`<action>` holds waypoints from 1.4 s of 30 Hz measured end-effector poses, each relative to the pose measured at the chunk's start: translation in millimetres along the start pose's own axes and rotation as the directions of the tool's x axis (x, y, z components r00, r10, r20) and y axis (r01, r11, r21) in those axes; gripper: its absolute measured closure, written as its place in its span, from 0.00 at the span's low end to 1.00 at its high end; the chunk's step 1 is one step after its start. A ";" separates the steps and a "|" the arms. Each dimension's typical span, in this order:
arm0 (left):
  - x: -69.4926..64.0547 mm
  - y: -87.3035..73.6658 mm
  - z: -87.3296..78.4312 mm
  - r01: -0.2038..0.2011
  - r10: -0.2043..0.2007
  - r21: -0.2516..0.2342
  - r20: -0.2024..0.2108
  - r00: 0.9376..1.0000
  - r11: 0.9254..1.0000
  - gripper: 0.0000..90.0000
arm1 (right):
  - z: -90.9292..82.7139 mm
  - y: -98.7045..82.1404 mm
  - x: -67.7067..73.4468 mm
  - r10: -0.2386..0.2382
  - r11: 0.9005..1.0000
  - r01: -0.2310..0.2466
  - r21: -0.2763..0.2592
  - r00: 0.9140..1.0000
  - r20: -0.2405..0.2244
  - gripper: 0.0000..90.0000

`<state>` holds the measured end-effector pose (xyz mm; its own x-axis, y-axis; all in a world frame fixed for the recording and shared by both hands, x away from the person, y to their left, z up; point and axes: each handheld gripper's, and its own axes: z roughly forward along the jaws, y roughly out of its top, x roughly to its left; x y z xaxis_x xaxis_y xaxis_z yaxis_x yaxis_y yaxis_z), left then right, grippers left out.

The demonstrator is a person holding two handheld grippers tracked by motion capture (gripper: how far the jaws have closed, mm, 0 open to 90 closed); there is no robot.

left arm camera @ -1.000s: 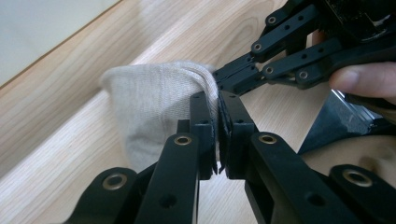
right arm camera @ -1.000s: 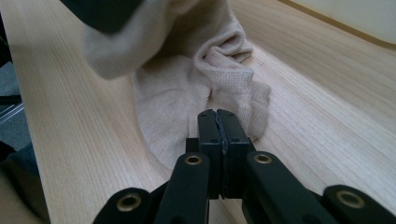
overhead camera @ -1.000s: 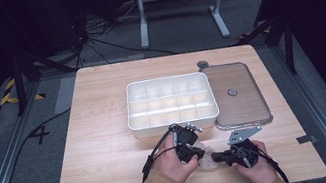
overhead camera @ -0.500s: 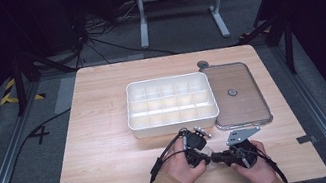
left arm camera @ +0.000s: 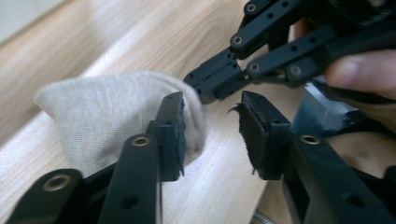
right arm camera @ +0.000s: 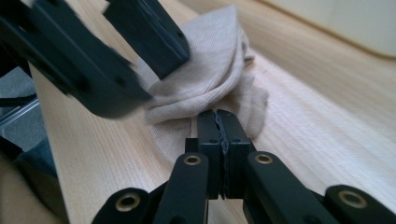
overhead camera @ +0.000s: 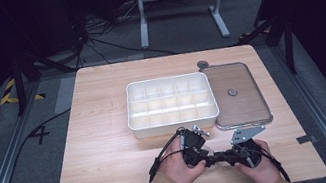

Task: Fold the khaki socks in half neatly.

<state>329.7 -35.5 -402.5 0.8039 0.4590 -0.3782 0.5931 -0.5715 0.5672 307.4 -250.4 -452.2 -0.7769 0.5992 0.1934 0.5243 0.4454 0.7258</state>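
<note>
Near the front edge of the wooden table [overhead camera: 107, 132] we find both hands working close together on a small beige cloth [left arm camera: 107, 112], which lies bunched on the tabletop between the two grippers; in the high view it is mostly hidden under them.

Left gripper [left arm camera: 210, 130]: we see its jaws standing apart, having just been opening. One pad [left arm camera: 173, 135] rests against the folded edge of the cloth; the other stands clear of it, so the cloth is let go rather than pinched. From above, this gripper [overhead camera: 196, 147] sits just in front of the white compartment tray [overhead camera: 174, 120].

Right gripper [right arm camera: 219, 126]: we see the jaws pressed together with almost no gap. Their tips sit at the lower fold of the cloth, and the fabric appears nipped between them, though how much of it is caught we cannot tell. In the left gripper view the same closed tips [left arm camera: 215, 81] meet the cloth's far edge. From above, the right gripper [overhead camera: 223, 157] lies just beside the left one, with its grey plate pointing away from us.

Behind the hands, the tray stands mid-table. Its clear lid [overhead camera: 235, 94] lies flat just to the right, touching or nearly touching the tray's side. A small round dark object [overhead camera: 203, 64] sits at the lid's far corner.
</note>
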 end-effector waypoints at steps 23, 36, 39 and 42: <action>39.2 -36.6 -16.9 0.087 -0.088 -0.012 -0.177 0.980 0.996 0.84 | 11.5 24.1 22.5 -0.110 0.994 0.110 -0.002 0.994 -0.002 0.99; 30.3 -30.8 9.4 0.070 -0.061 0.139 -0.068 0.996 0.988 0.95 | 10.3 9.3 5.0 -0.038 0.998 0.037 0.046 0.999 0.024 0.99; 22.8 -29.2 13.3 0.061 -0.058 0.174 -0.024 0.998 0.983 0.95 | 10.8 7.6 0.8 -0.054 0.997 0.053 0.050 0.998 0.029 0.99; 19.0 -28.9 13.9 0.057 -0.055 0.181 -0.013 0.998 0.982 0.96 | 12.1 6.9 -2.0 -0.068 0.997 0.068 0.044 0.998 0.014 0.99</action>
<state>328.4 -19.7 -436.2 0.7693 0.4989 -0.3991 0.6359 -0.6580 0.4033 316.8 -240.4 -455.5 -0.8059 0.5767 0.1340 0.4853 0.5138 0.7075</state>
